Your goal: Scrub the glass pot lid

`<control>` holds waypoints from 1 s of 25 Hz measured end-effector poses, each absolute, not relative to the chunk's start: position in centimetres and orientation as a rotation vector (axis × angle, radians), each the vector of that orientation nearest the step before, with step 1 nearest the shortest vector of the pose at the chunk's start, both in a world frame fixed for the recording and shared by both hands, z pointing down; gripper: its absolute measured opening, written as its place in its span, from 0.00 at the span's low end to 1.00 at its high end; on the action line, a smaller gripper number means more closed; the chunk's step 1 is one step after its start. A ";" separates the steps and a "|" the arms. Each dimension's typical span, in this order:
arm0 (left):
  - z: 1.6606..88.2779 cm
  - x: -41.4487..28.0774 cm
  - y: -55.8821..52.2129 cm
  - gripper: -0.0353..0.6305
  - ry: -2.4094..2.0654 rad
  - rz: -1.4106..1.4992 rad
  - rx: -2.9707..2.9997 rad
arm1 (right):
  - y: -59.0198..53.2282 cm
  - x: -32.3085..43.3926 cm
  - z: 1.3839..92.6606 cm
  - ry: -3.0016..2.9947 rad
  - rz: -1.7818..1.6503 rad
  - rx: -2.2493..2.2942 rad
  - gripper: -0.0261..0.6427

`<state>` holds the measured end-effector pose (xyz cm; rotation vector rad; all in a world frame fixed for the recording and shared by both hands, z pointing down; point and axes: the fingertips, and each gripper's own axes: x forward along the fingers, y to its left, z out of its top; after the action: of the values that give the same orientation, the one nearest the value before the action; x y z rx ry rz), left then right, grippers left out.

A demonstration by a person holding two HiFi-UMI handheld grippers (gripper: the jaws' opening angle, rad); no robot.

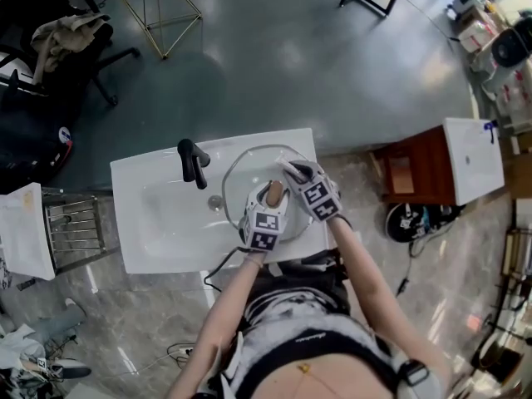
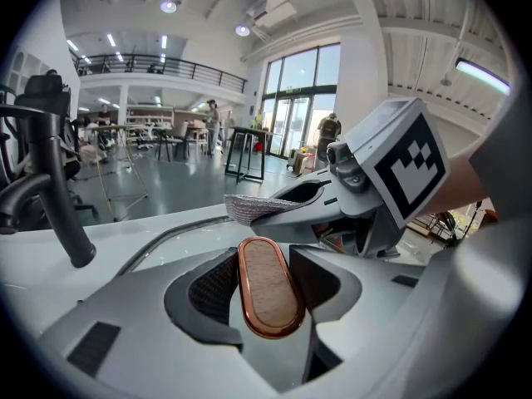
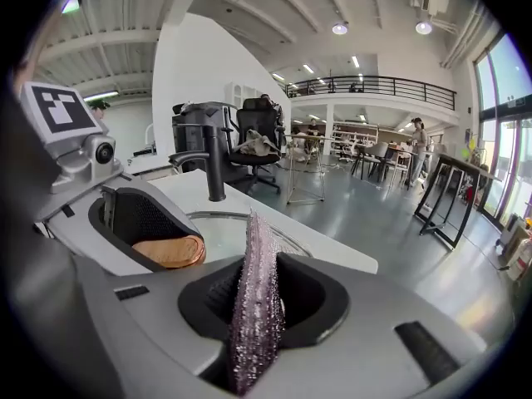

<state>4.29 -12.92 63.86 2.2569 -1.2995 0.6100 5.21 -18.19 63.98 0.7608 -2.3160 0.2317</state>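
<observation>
1. The white counter point(image 1: 158, 223) is one piece with a sink, and the black faucet point(image 1: 194, 162) stands at its far edge, seen from the person.
2. The glass pot lid point(image 1: 252, 171) is over the basin, just to the right of the faucet in the head view. Its rim comes near the faucet's base, but it cannot be seen whether they touch.
3. The left tongs point(image 2: 266, 283) are on the side of the lid away from the faucet. They are closed on the lid's wooden knob point(image 2: 268, 293), with one dark pad against each side of it.
4. The right tongs point(image 3: 262, 299) are beside the left ones, farther from the faucet. Their tips are above the glass, and they pinch a scrubbing cloth point(image 3: 254, 306) tightly.
5. The knob is oval, with a copper-coloured edge.
6. The cloth is thin and glittering and stands on its edge between the jaws. Its free end points toward the faucet.
</observation>
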 end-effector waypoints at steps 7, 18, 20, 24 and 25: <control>63.9 4.2 -13.1 0.36 -1.304 0.602 2.260 | -18.6 2.4 64.0 -2.368 0.189 0.579 0.17; 64.0 4.3 -13.0 0.36 -1.305 0.611 2.247 | -18.6 -0.7 64.2 -2.402 0.176 0.245 0.17; 64.1 4.3 -13.0 0.36 -1.305 0.615 2.247 | -18.6 -1.2 64.3 -2.401 0.184 0.196 0.17; 64.1 4.4 -13.0 0.36 -1.298 0.615 2.244 | -18.7 -2.5 64.4 -2.387 0.167 0.100 0.17; 64.2 4.4 -13.0 0.36 -1.297 0.616 2.242 | -18.7 -2.9 64.5 -2.379 0.158 0.074 0.17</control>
<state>4.39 -13.03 64.16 2.2422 -1.2969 0.6159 -2.94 -18.66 64.45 0.0736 -2.3788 0.1583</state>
